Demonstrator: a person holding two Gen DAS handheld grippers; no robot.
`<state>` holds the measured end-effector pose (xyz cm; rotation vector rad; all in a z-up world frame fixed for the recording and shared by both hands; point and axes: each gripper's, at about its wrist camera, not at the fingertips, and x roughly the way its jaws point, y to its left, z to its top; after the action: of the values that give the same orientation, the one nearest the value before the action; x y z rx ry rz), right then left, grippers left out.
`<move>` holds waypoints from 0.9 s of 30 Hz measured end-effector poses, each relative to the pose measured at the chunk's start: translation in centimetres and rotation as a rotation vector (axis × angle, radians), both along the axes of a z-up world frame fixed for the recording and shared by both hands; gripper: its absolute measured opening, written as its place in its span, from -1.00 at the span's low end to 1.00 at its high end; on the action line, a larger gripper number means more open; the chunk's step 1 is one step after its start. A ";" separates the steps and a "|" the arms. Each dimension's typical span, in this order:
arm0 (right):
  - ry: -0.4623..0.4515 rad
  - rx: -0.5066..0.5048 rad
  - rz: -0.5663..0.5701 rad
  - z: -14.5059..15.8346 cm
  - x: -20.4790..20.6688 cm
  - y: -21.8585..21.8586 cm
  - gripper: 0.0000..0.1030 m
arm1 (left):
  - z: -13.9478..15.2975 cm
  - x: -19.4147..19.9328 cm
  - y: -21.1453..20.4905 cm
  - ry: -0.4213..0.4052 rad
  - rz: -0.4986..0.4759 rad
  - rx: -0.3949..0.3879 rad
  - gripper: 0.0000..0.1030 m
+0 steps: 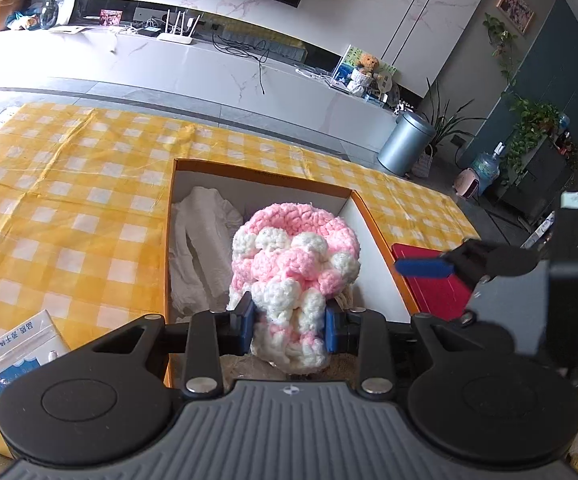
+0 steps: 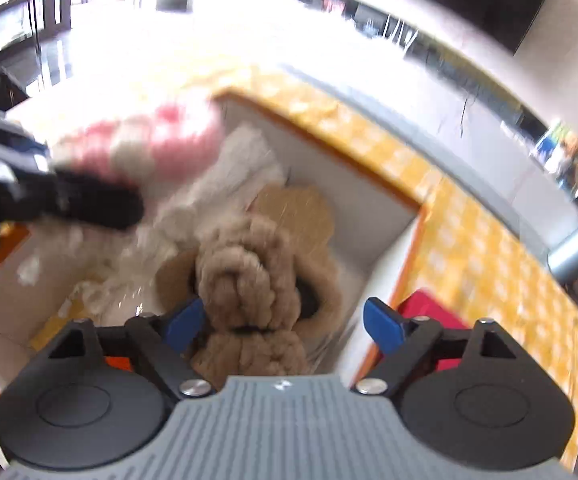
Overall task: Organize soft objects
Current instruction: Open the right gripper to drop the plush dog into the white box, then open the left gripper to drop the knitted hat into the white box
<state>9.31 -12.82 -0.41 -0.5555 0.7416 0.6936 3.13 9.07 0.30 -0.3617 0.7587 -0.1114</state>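
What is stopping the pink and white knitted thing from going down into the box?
Nothing visible blocks it. The knitted thing, pinched by the left gripper, hangs over the open box; a white cloth lies inside.

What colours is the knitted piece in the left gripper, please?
Pink and white knitted piece, clearest in the left wrist view.

- Pink-and-white crocheted piece (image 1: 295, 268): chunky bobbled yarn, held upright above the open box (image 1: 257, 172), its lower end pinched.
- White cloth (image 1: 205, 248): crumpled, lying along the box's left side.
- Tan knitted piece (image 2: 249, 280): thick looped yarn, bunched up, resting in the box's near corner; view is blurred.
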 end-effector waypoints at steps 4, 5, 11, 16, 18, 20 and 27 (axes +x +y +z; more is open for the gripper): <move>-0.022 0.251 -0.149 2.5 0.8 -4.2 0.83 | 0.2 -0.5 -0.7 0.010 -0.042 0.066 -0.28; -0.002 0.326 -0.179 2.5 1.2 -5.2 0.83 | 0.2 -0.8 -0.8 0.011 -0.068 0.089 -0.28; 0.100 0.400 -0.210 -0.4 1.7 -6.8 0.32 | -0.5 -1.2 -1.7 0.143 -0.141 0.258 -0.26; 0.108 0.435 -0.205 -0.1 2.0 -7.8 0.32 | -0.7 -1.8 -2.6 0.194 -0.197 0.321 -0.26; 0.104 0.444 -0.202 0.2 1.9 -8.1 0.32 | -0.9 -2.2 -3.0 0.200 -0.220 0.337 -0.23; 0.102 0.446 -0.206 0.2 1.8 -8.4 0.32 | -1.1 -2.6 -3.4 0.205 -0.230 0.361 -0.19; 0.117 0.422 -0.209 -0.6 2.1 -7.6 0.33 | -0.6 -2.8 -4.1 0.111 -0.197 0.398 0.41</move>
<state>11.36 -20.40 -1.05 -0.0514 0.7234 0.6668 0.35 4.94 -0.29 0.0865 0.9043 -0.1229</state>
